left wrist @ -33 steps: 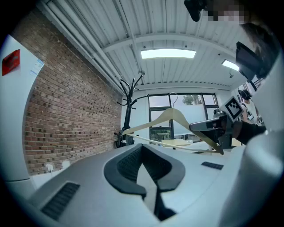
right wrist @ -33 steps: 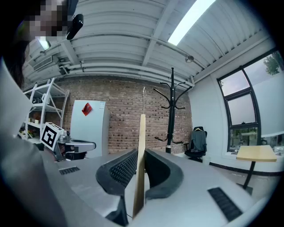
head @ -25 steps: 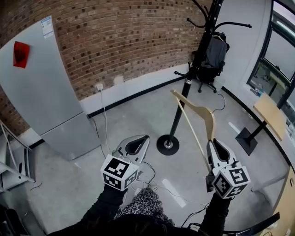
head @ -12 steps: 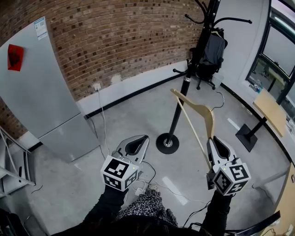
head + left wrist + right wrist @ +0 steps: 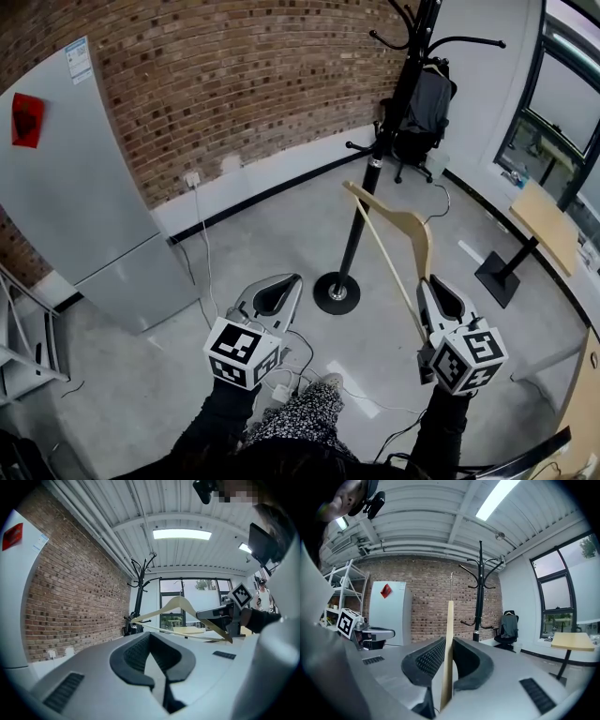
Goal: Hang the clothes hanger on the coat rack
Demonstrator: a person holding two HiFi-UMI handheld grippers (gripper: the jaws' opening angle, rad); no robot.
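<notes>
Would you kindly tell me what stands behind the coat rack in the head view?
Behind the coat rack stands an office chair with a dark garment draped over its back. The rack crosses in front, hiding a strip of the chair.

No words or numbers can be read. The refrigerator (image 5: 94,206) carries a blue and white label (image 5: 79,60) and a red sticker (image 5: 27,119), both too small to read. The cubes on the left gripper (image 5: 292,281) and the right gripper (image 5: 427,284) show only square markers.

The grey floor (image 5: 262,234) carries the coat rack's round base (image 5: 337,292), a fridge (image 5: 94,216) and an office chair (image 5: 419,117).
</notes>
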